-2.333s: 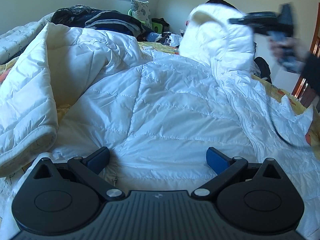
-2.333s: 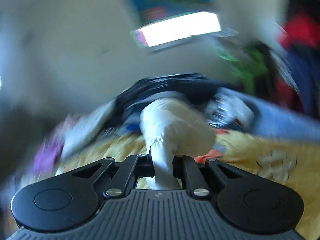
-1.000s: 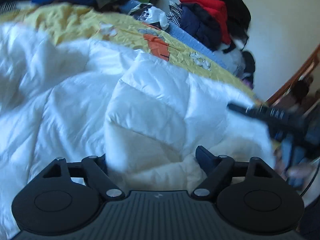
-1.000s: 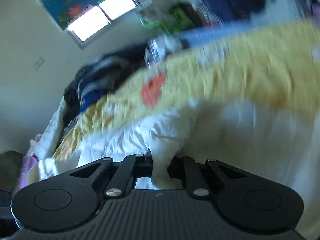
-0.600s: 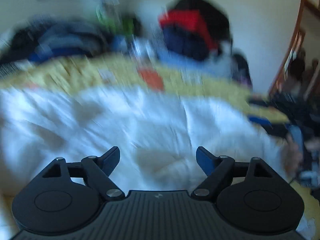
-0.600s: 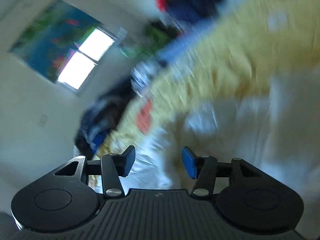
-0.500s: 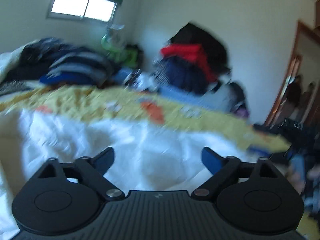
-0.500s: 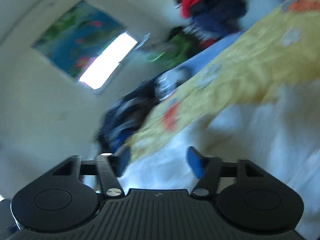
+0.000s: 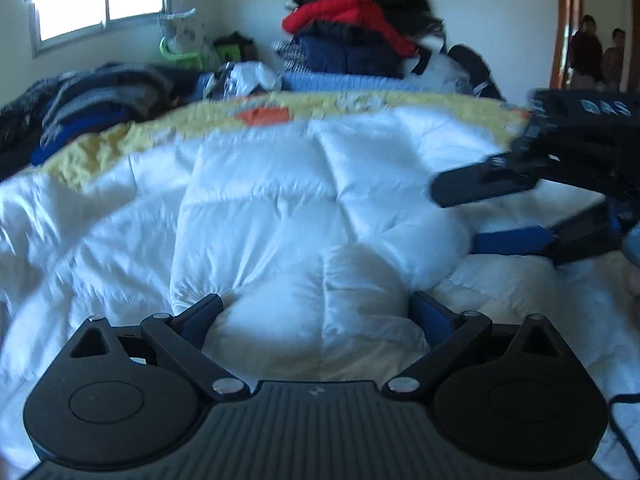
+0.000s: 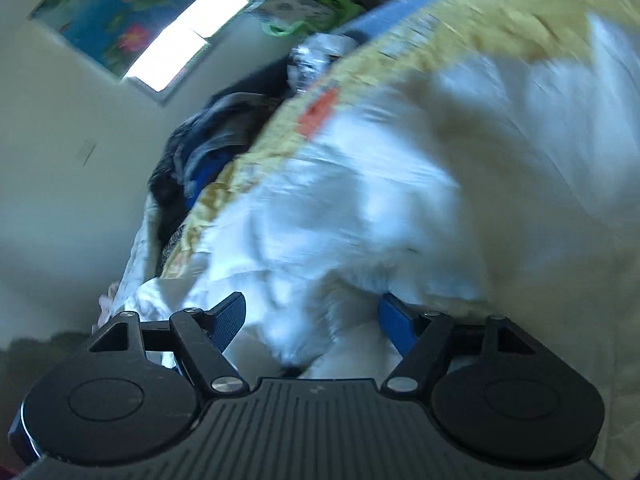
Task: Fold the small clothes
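Both grippers have let go since the earlier frames: the right gripper [image 10: 310, 318], which a second ago pinched a white fold flat between its pads, has just been opening and now stands parted, and the left gripper [image 9: 316, 316] has spread to its widest. White padding bulges up between the left gripper's blue fingertips [image 9: 430, 314], but the pads stand clear of it on both sides, so nothing is clamped. In the right wrist view, fabric also lies between the spread pads without being pressed. From the left wrist view the right gripper [image 9: 472, 216] comes in from the right edge with its fingers one above the other, apart, their tips just beside the folded bulk. The white puffer jacket [image 9: 304, 208] is quilted in broad panels, glossy and thick, with one section doubled over the body into a rounded hump right ahead of the left gripper; it lies on a bed with a yellow bedspread [image 9: 168, 124] bearing an orange patch. Beyond it sit a pile of dark clothes [image 9: 96, 92] on the left and a red and navy stack [image 9: 352, 36] by the wall, under a window [image 9: 96, 12]. The right wrist view is tilted and smeared, so the jacket's seams and edges there cannot be made out, and the person's hand behind the right gripper is cut off at the frame edge.
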The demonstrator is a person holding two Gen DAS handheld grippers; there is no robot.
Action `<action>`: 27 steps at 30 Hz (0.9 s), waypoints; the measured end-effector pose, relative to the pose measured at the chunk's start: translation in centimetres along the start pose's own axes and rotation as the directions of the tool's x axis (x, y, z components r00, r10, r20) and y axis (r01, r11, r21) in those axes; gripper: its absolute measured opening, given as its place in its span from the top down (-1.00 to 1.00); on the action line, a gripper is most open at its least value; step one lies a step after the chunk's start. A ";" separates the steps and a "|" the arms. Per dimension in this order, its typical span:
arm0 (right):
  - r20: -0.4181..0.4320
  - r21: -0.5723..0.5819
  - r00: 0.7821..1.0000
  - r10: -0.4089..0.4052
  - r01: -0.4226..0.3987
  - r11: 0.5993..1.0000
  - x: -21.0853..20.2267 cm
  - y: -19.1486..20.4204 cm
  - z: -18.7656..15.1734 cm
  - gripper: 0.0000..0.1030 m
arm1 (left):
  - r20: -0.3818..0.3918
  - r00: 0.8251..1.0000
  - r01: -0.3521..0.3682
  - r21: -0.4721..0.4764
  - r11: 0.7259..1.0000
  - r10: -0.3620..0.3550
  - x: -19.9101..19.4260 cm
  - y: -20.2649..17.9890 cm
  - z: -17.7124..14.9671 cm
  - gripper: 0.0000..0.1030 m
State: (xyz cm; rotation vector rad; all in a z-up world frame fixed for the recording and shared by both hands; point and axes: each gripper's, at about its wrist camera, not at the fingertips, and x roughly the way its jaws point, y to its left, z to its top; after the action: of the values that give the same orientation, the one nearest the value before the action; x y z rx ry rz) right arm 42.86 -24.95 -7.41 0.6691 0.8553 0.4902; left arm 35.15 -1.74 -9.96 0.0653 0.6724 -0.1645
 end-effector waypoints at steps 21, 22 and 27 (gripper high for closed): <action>0.179 -0.022 0.982 0.064 -0.061 0.998 -4.3 2.0 -3.7 -0.63 | 0.094 0.996 -0.003 -0.022 1.000 0.005 -3.4 0.0 0.2 -1.00; 0.186 -0.025 0.978 0.089 -0.086 0.996 -4.7 2.4 -4.1 -0.84 | 0.124 0.992 0.015 -0.027 1.000 -0.011 -4.3 0.1 0.1 -1.00; 0.129 0.028 0.984 0.120 -0.125 0.992 -3.3 1.8 -5.9 -0.96 | 0.076 0.994 0.081 0.051 0.995 -0.085 -3.8 -1.5 -0.6 -1.00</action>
State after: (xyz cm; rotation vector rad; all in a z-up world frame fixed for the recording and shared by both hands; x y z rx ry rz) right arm 35.99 -23.83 -7.26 0.7808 0.7071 0.5381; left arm 31.57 -2.67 -8.07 0.0762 0.5940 -0.2616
